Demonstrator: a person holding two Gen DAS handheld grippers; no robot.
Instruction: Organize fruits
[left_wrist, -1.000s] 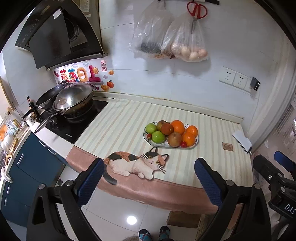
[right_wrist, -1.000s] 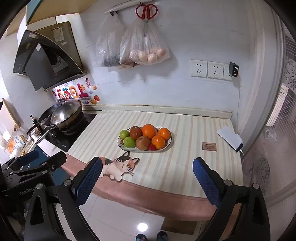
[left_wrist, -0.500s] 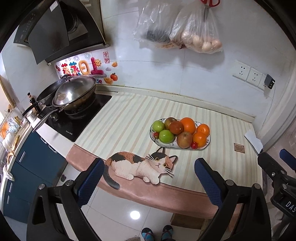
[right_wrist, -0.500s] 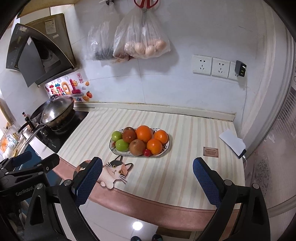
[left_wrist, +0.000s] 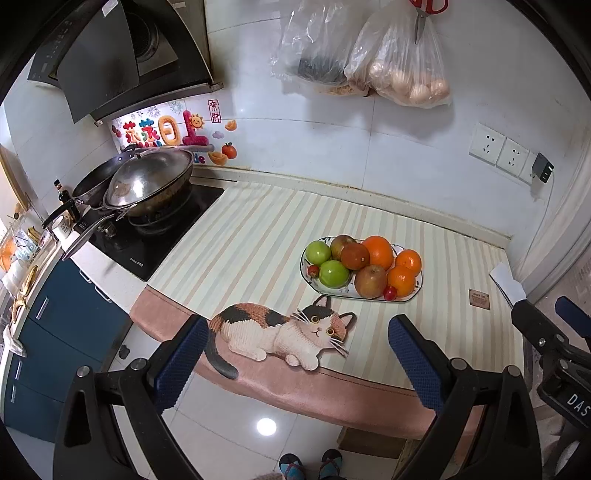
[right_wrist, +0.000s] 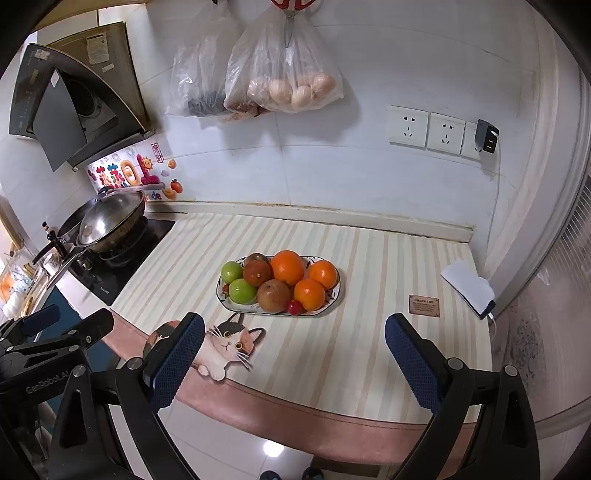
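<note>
We bring both tongs, left (left_wrist: 295, 354) and right (right_wrist: 293, 350), nearer the counter (right_wrist: 369, 350), both gaping empty; all fruit (right_wrist: 280, 282) sits piled on the plate (right_wrist: 332, 301).

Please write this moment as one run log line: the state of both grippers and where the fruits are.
left gripper: open, holds nothing | right gripper: open, holds nothing | fruits: all piled on plate | plate: on striped mat

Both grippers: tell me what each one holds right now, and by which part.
Nothing is held. The left gripper and the right gripper are both open, with only air between their fingers. All the fruit lies on the plate on the counter.
</note>
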